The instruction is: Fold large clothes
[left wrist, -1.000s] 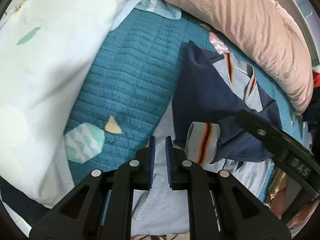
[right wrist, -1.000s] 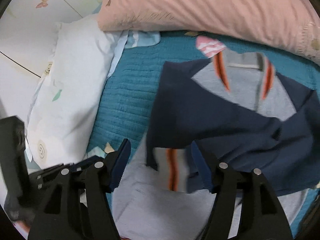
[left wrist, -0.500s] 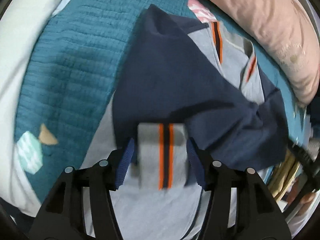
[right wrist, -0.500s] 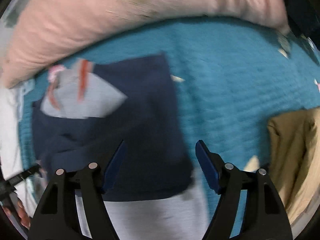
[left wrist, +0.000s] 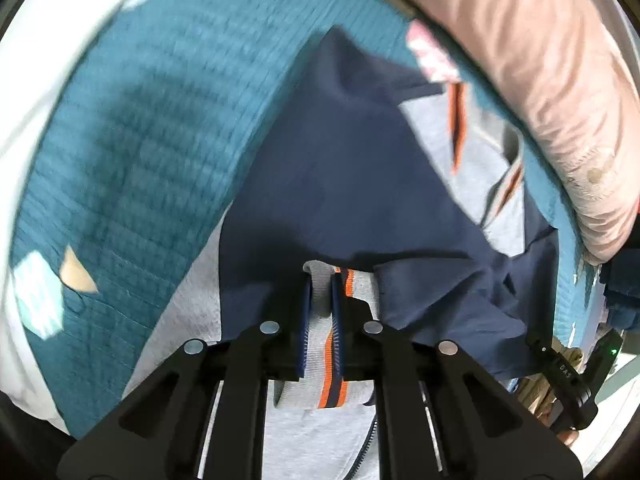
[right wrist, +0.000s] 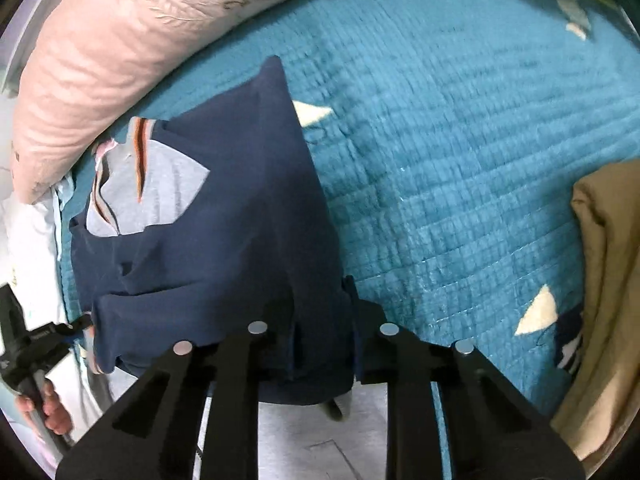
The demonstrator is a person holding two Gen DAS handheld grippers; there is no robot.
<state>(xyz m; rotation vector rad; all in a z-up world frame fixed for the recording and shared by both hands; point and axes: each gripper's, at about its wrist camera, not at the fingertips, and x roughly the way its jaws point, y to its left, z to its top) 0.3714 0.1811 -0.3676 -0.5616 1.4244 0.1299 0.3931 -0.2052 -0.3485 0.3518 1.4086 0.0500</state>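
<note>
Two sleeves of the jacket (left wrist: 344, 184) lie crossed on its grey body, spread on the teal quilt (right wrist: 460, 152). Left gripper (left wrist: 320, 312) is closing, pinching the striped cuff (left wrist: 326, 344); right gripper (right wrist: 322, 336) is closing around navy cloth. Next, likely fold both toward the collar, evenly.

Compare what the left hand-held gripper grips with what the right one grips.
The left hand-held gripper closes on the grey cuff, ribbed with orange and navy stripes. The right hand-held gripper closes on plain navy sleeve fabric, bunched thicker. Both belong to one jacket.
</note>
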